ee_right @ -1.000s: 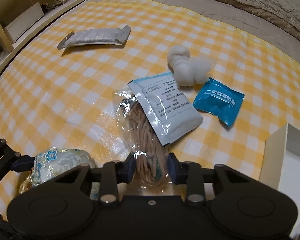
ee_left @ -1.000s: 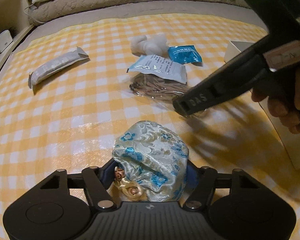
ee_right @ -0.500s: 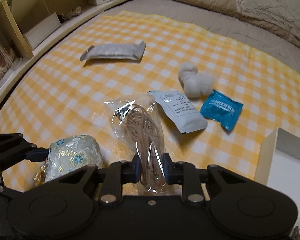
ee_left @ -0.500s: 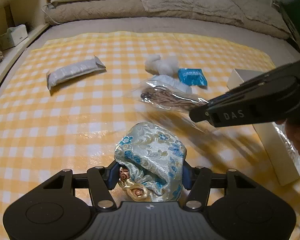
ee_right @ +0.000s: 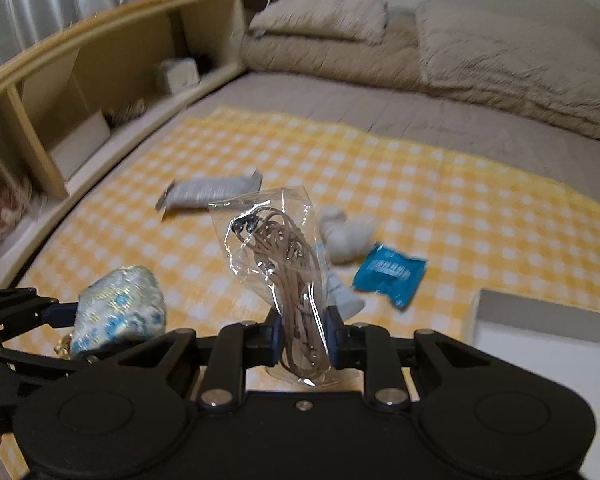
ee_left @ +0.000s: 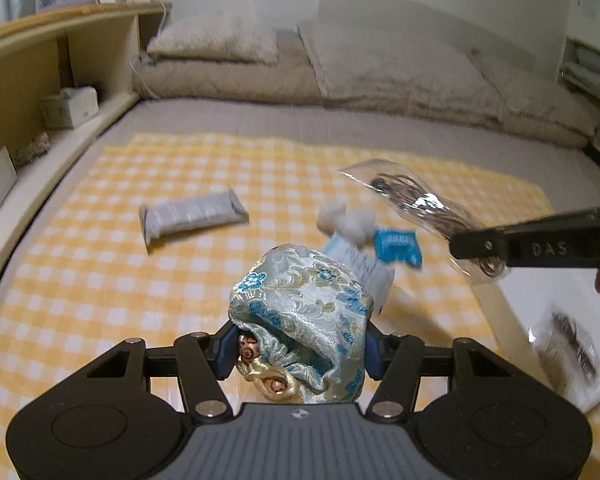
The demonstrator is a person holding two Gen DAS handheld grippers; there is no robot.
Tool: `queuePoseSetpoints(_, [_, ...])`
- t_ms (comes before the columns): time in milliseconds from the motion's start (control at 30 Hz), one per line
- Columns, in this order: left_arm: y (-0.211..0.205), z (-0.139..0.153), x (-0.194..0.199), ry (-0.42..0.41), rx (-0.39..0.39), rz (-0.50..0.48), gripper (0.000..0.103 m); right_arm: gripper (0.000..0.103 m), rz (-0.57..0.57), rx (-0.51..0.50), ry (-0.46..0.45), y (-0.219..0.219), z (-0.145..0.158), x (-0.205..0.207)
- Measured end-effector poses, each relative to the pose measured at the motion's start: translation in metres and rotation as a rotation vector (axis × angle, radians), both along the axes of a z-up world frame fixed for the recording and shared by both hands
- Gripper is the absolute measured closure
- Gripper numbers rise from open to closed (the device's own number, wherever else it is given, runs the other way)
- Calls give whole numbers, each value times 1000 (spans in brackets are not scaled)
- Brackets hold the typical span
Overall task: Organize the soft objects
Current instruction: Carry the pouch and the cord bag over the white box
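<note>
Both tongs loaded, held above yellow checked cloth (ee_left: pixel 100 280).

Left gripper (ee_left: pixel 300 344) clamped on brocade pouch (ee_left: pixel 304 312), gold cord end hanging at its mouth. Right gripper (ee_right: pixel 303 332) clamped on clear bag of brown cord (ee_right: pixel 284 268), bag standing upright between the pads, clear of the cloth. Remaining on the cloth: grey packet (ee_left: pixel 192 216), white cotton wad (ee_left: pixel 346 222), blue sachet (ee_left: pixel 398 246), white printed sachet (ee_left: pixel 366 270) partly behind the pouch. White box (ee_right: pixel 548 340) at right edge.
</note>
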State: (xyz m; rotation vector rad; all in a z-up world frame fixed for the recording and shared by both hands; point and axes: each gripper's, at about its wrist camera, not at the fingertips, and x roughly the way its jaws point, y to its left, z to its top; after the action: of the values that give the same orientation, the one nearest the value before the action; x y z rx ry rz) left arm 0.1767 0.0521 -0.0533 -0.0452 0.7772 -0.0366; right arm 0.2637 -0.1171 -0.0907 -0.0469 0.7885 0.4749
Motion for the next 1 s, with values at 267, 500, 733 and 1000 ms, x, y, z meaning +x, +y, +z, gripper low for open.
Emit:
queuePoseSetpoints(267, [-12,28,1,-117,-27,-6,44,81,-72,44,-101,-33,33,-15])
queuePoseSetpoints(500, [-35,43,7,-159,-92,-49,44,81,-156,43,-170,-73,54,-30])
queuePoseSetpoints(733, [-74,44,13,-159,-135,-132,44,81,-259,36,-171,-120,54,-45])
queuePoseSetpoints(1000, [-123,39,16,-141,-226,-245,44,81,-368,11,-158,-173,49,-64])
